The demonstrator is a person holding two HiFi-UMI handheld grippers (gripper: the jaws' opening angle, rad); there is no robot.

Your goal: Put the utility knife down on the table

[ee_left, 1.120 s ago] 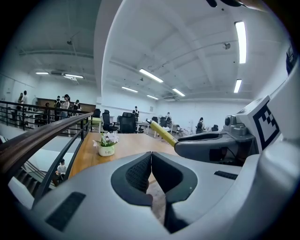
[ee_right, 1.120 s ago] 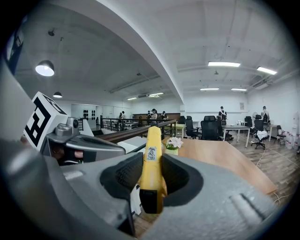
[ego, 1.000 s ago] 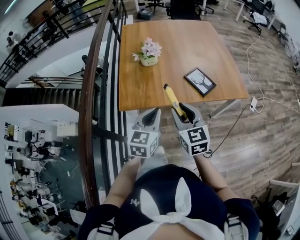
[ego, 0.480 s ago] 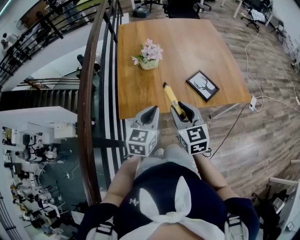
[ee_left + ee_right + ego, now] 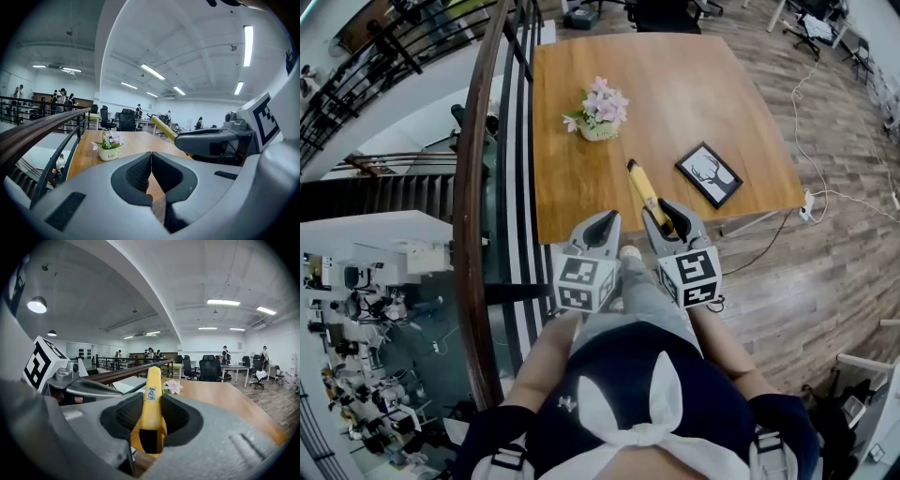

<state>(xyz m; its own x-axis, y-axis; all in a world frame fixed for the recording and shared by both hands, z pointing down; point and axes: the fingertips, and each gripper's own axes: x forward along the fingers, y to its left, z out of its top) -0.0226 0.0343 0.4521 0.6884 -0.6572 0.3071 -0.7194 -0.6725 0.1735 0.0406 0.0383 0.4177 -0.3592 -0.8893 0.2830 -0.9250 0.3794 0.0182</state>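
Worktop (image 5: 675, 84) of pale wood lies ahead and below me, its near edge just past my jaws, with a dark railing (image 5: 471, 187) running down its left side above a stairwell. My right gripper (image 5: 665, 216) is clenched on the yellow utility knife (image 5: 641, 190). It grips near the butt, so the long body sticks forward with its tip over the near strip of wood, held in the air, not resting. My left gripper (image 5: 602, 225) rides alongside, jaws pressed together on nothing. A framed picture (image 5: 709, 174) lies flat on the worktop to the right of the knife, and a small pot of pink flowers (image 5: 600, 108) stands farther back on the left. To set the knife down well, I judge I should carry it further in over the bare wood between those two and lower it until its length lies flat. Only then should I let go, so it neither drops nor slides off the near edge. Only the head view shows the picture frame and how the knife lies against the worktop's edge. Only the right gripper view shows the pads squeezing the knife's flanks and a small label on its body. The left gripper view shows its own jaws meeting with no gap.
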